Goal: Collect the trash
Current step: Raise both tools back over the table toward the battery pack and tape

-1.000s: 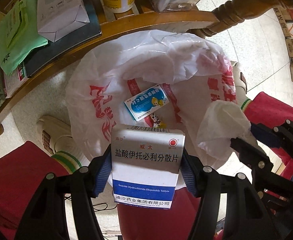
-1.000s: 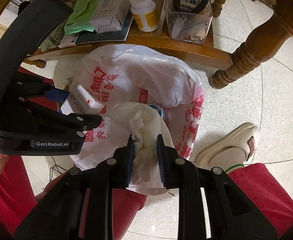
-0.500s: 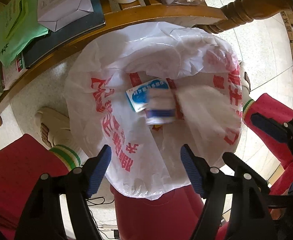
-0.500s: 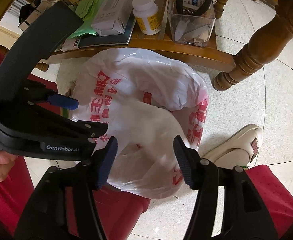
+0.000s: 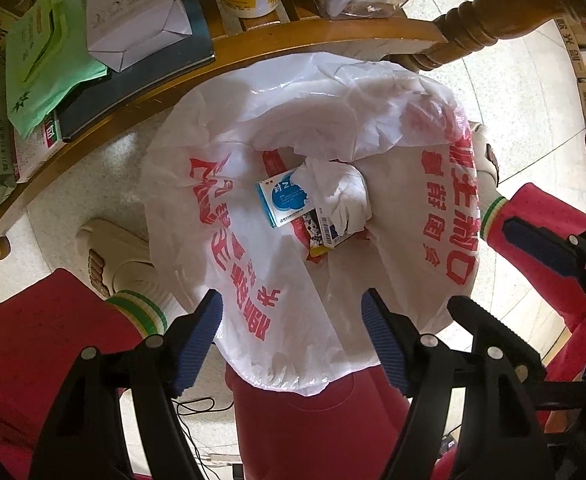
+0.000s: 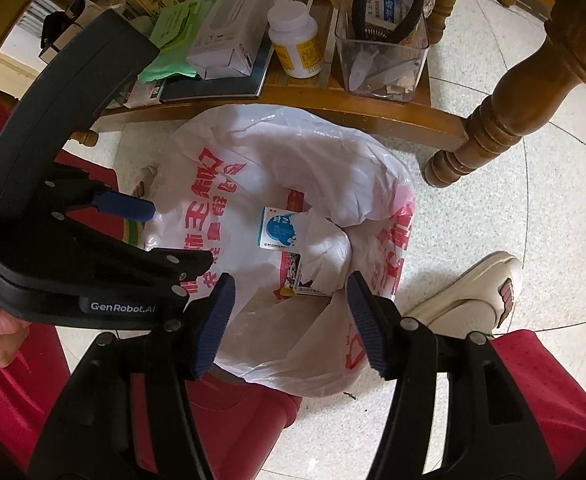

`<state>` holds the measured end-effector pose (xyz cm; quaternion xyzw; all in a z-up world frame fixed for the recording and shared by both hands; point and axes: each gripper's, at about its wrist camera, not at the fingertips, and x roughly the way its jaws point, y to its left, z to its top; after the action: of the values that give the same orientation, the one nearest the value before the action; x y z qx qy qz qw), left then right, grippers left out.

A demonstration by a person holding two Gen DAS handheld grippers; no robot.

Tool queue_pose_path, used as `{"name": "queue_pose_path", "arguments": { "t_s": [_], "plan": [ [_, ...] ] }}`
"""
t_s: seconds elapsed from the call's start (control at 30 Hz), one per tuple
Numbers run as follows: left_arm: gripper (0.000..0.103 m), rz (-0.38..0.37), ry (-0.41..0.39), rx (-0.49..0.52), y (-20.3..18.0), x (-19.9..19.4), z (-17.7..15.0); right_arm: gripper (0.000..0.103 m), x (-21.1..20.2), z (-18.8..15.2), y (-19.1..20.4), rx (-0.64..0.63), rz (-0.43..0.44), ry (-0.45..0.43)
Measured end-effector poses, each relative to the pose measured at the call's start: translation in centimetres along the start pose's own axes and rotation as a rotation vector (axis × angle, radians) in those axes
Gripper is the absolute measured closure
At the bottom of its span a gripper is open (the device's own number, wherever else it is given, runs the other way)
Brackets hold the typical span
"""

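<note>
Both grippers, left gripper [image 5: 292,336] and right gripper [image 6: 291,320], now hang wide open and empty, their loads dropped. Down in the trash bag [image 5: 377,120], the white medicine box [image 5: 333,234] lies under the crumpled tissue [image 5: 341,192], beside a blue box [image 5: 283,200].

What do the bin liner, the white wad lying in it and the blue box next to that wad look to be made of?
Bin liner: thin glossy plastic film, going by its sheen, creases and red print. White wad: soft matte tissue or paper towel, probably, given its crumpled folds. Blue box: printed cardboard, likely a medicine carton, with sharp edges and flat faces.
</note>
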<state>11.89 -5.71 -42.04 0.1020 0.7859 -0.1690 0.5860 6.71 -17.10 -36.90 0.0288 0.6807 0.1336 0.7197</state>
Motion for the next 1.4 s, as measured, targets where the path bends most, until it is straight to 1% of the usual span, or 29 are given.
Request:
{"name": "queue_pose_path", "arguments": {
  "t_s": [0.07,0.17,0.23,0.33,0.37,0.43,0.47,0.53,0.57,0.63,0.67,0.73,0.77,0.8,0.83,0.87,0.97,1.07,1.17,1.23,1.33,1.4],
  "plan": [
    [0.033,0.002,-0.011,0.004,0.1,-0.6,-0.4,0.046,-0.6,-0.1,0.1,-0.002,0.005,-0.013],
    [0.033,0.003,-0.033,0.013,0.1,-1.8,-1.5,0.045,-2.7,-0.4,0.3,-0.005,0.021,-0.051],
    [0.032,0.011,-0.060,0.023,0.2,-3.4,-2.9,0.040,-4.9,-0.7,0.6,-0.014,0.025,-0.094],
    [0.031,0.014,-0.129,0.027,0.6,-6.7,-5.7,0.035,-9.2,-1.5,0.9,-0.041,0.036,-0.170],
    [0.028,0.015,-0.155,0.029,0.9,-8.4,-7.1,0.034,-11.0,-1.7,1.1,-0.059,0.029,-0.201],
    [0.026,0.023,-0.194,0.030,1.4,-11.1,-9.0,0.028,-14.5,-1.9,1.6,-0.100,0.010,-0.263],
    [0.025,0.030,-0.222,0.032,1.8,-13.3,-10.1,0.026,-16.1,-2.0,1.8,-0.119,0.000,-0.293],
    [0.023,0.054,-0.282,0.041,2.4,-17.0,-11.5,0.022,-20.0,-1.9,2.0,-0.164,-0.021,-0.360],
    [0.023,0.068,-0.313,0.046,2.6,-18.6,-11.9,0.022,-21.5,-1.8,2.1,-0.183,-0.033,-0.385],
    [0.021,0.128,-0.411,0.063,3.3,-23.7,-12.8,0.022,-24.9,-1.3,2.7,-0.227,-0.069,-0.441],
    [0.019,0.165,-0.462,0.080,3.6,-26.4,-13.1,0.022,-26.3,-1.3,3.0,-0.250,-0.078,-0.463],
    [0.015,0.212,-0.552,0.118,4.0,-31.0,-13.2,0.022,-29.2,-0.9,3.8,-0.298,-0.079,-0.508],
    [0.013,0.227,-0.577,0.129,4.2,-32.6,-13.3,0.022,-30.3,-0.6,4.0,-0.315,-0.071,-0.523],
    [0.013,0.260,-0.615,0.144,4.5,-35.4,-13.0,0.022,-31.8,-0.2,4.5,-0.335,-0.058,-0.542],
    [0.013,0.278,-0.633,0.157,4.4,-36.7,-12.7,0.022,-33.0,0.2,4.9,-0.352,-0.048,-0.556],
    [0.012,0.301,-0.663,0.194,4.4,-39.0,-12.2,0.022,-34.2,0.7,5.3,-0.371,-0.039,-0.569],
    [0.011,0.333,-0.674,0.296,4.5,-42.8,-10.4,0.022,-36.7,1.9,6.4,-0.409,-0.013,-0.590],
    [0.011,0.363,-0.656,0.359,4.8,-45.7,-7.8,0.022,-38.9,3.4,7.4,-0.425,0.013,-0.602],
    [0.011,0.389,-0.650,0.435,4.3,-47.1,-5.8,0.022,-40.5,5.1,7.8,-0.436,0.012,-0.610],
    [0.011,0.393,-0.638,0.484,3.9,-47.3,-4.9,0.022,-41.1,6.2,8.0,-0.445,0.000,-0.611],
    [0.011,0.421,-0.613,0.565,3.4,-46.7,-2.8,0.022,-41.1,7.7,8.2,-0.453,0.000,-0.597],
    [0.011,0.432,-0.584,0.617,3.0,-45.7,-1.1,0.022,-40.5,8.9,8.2,-0.452,0.020,-0.575]
  ]
}}
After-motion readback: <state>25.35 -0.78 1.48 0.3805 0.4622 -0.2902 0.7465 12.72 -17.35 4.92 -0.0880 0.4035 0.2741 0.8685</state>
